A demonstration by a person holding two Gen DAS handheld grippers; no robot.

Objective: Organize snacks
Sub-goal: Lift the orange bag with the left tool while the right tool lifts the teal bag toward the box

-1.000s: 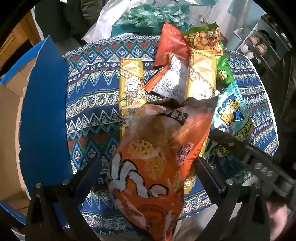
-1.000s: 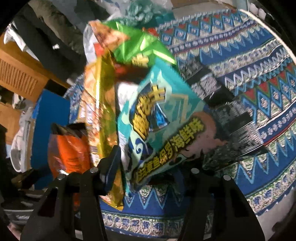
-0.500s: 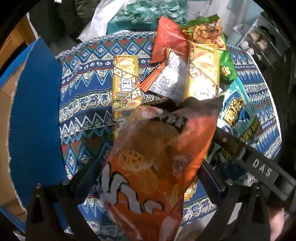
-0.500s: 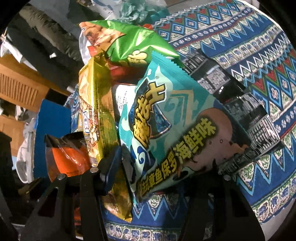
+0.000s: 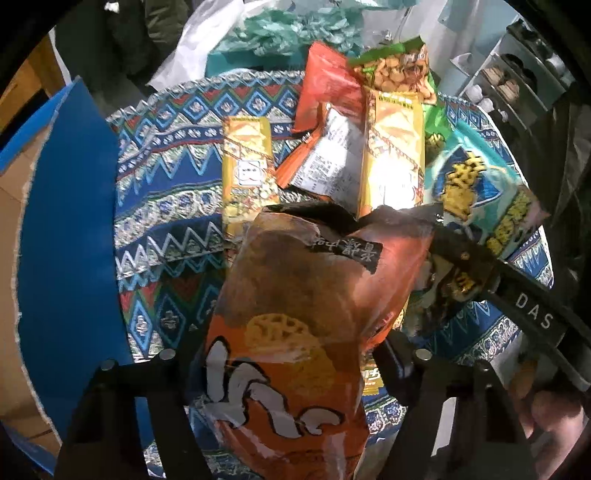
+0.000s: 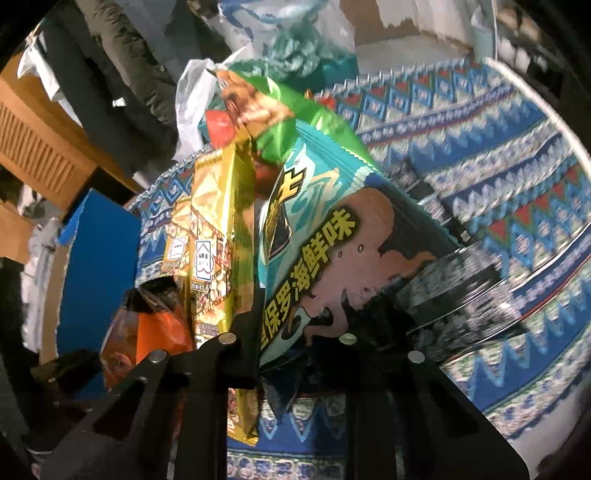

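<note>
My left gripper [image 5: 288, 354] is shut on an orange snack bag [image 5: 306, 314] and holds it above the patterned round table [image 5: 166, 206]. My right gripper [image 6: 299, 332] is shut on a teal seafood-flavour snack bag [image 6: 332, 240], lifted off the table; that bag also shows at the right of the left wrist view [image 5: 476, 192]. Yellow packets [image 5: 247, 173] [image 5: 391, 155], a red packet [image 5: 328, 92] and a green peanut bag [image 5: 399, 70] lie at the table's far side. The orange bag shows low at the left of the right wrist view [image 6: 155, 328].
A blue cardboard box flap [image 5: 70, 229] stands at the table's left. A white plastic bag [image 5: 207, 40] and a teal bag [image 5: 280, 33] sit beyond the table. A black packet [image 6: 454, 295] lies under the teal bag. A shelf [image 5: 517, 77] stands far right.
Both grippers have risen and tilted with their bags. The teal bag has lifted clear of the table; the orange bag has come closer to the left camera.
</note>
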